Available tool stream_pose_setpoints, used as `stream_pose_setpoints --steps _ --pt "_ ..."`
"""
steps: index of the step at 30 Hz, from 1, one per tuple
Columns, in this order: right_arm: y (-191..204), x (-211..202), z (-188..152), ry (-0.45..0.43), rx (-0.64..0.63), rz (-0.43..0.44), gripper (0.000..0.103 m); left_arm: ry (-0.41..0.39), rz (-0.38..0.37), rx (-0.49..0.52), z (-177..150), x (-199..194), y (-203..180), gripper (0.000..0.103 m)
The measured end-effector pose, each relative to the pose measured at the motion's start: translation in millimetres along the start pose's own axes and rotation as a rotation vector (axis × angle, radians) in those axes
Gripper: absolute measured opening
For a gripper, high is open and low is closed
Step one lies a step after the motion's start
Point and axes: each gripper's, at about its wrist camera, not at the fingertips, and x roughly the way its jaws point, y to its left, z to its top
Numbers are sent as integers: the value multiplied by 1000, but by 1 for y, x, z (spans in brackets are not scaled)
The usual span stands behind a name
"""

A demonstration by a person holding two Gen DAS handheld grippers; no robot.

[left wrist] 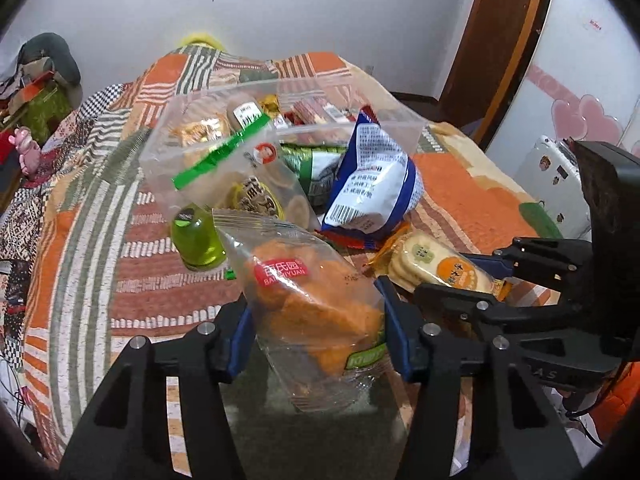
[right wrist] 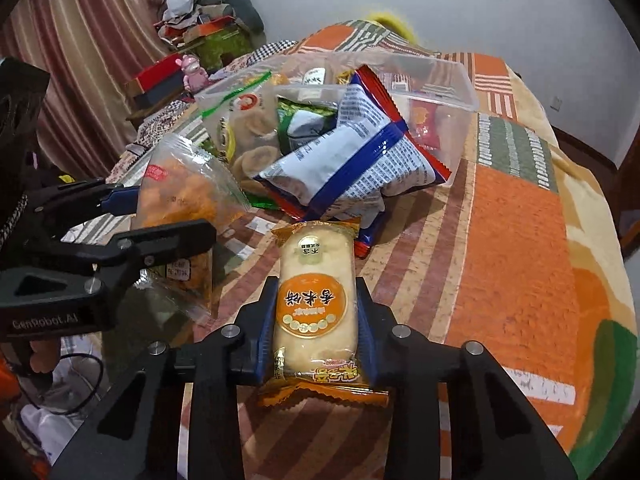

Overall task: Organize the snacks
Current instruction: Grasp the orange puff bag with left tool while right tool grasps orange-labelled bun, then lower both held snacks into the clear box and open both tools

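On a bed covered with an orange, brown and green patchwork blanket, snacks lie heaped around a clear plastic bin near the middle. To the right of the heap the blanket is bare out to the bed's right edge, where it drops toward the floor and a wooden door frame. To the left, the bed's edge meets clutter, a pink toy and a striped curtain.

The left gripper has its jaws partly closed, pinching a clear bag of orange snacks by its two sides. The bag's long axis runs away from the camera, its sealed top pointing toward the heap. A green bottle stands on the blanket just beyond and left of it.

The right gripper has its jaws closed on a rice cracker pack, blue pads pressed to both long sides. The pack's long axis points straight ahead along the fingers, its far crimped end toward a blue-and-white bag that spills out of the bin. Both held packs are near the front of the heap, side by side, close together.
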Motion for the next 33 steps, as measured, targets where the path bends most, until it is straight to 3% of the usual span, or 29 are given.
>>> stream_pose_setpoints --steps 10,21,33 --pt "-3 -46 23 -139 3 -35 32 -104 13 10 19 -36 1 55" --pt "-11 -75 66 -305 34 -80 32 -206 46 -24 65 -52 18 55" --pt "-32 -58 96 -332 88 -74 32 -250 28 -9 116 -24 15 55"
